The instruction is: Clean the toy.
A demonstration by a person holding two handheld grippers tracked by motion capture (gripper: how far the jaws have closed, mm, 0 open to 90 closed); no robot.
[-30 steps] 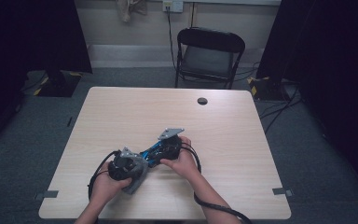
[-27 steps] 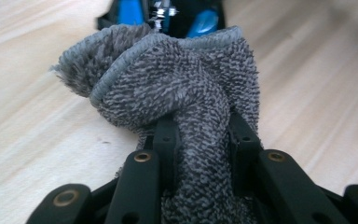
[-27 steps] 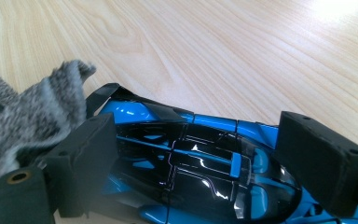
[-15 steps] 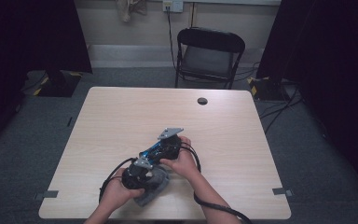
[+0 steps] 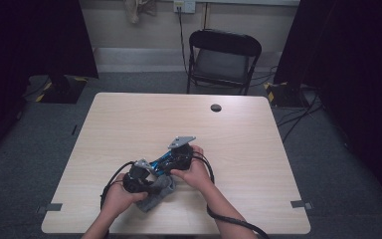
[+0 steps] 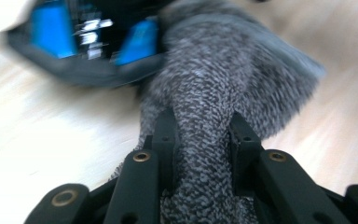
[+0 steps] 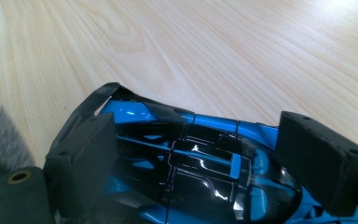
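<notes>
A: Gripping anything, the left gripper (image 6: 200, 140)?
B: Yes, it's pinching the grey cloth (image 6: 214, 93) tight, right beside the blue car (image 7: 191, 158).
A: And the right gripper (image 7: 205, 158)?
B: Its jaws are clamping the car's sides. Both are sitting near the table's (image 5: 129, 119) front edge; bare wood is stretching away towards the far side

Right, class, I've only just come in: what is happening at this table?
A person at a wooden table works with two hand-held grippers. The right gripper clasps a blue and black toy car across its body. The left gripper is shut on a bunched grey cloth, held against the car's side, apparently to wipe it.
</notes>
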